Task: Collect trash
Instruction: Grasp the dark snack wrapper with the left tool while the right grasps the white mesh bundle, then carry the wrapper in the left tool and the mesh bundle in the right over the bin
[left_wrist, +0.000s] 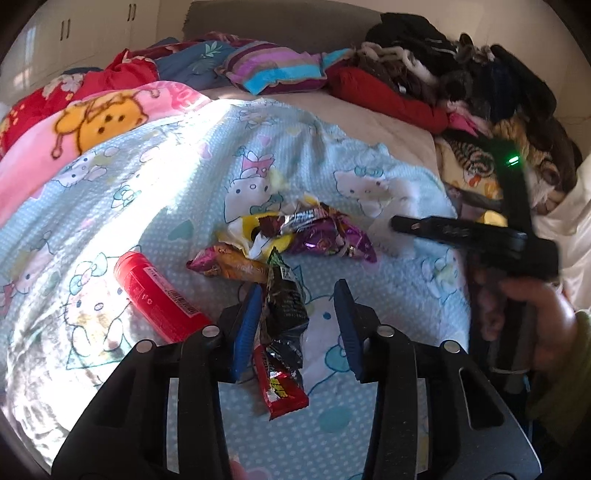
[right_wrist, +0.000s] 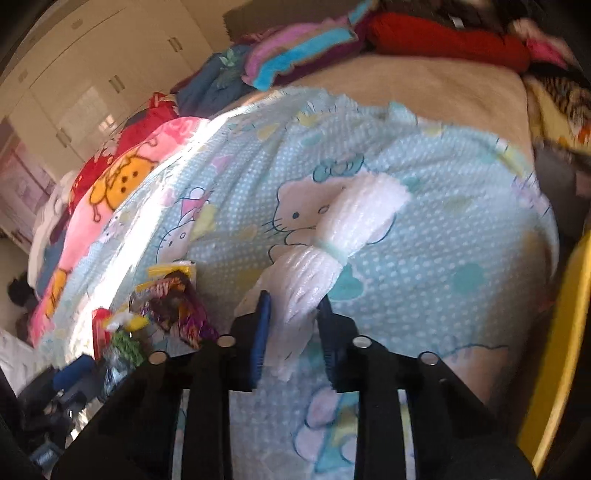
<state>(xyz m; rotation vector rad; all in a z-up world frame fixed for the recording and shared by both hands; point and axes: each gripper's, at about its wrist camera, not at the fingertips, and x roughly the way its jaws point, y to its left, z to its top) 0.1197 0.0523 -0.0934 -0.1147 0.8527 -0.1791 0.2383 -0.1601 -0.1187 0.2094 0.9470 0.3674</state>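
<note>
Left wrist view: left gripper (left_wrist: 298, 295) spread wide over the blue cat-print blanket (left_wrist: 147, 192), a black-and-red wrapper (left_wrist: 286, 332) lying between its blue pads, touching the left one but not clamped. Beyond lie a wrapper pile (left_wrist: 291, 232) and a red tube (left_wrist: 155, 295); the right gripper (left_wrist: 461, 230) appears blurred, its grip unreadable here. Right wrist view: right gripper (right_wrist: 293, 314) partly open, a white bubble-wrap bundle (right_wrist: 332, 251) between its fingers; contact cannot be judged.
</note>
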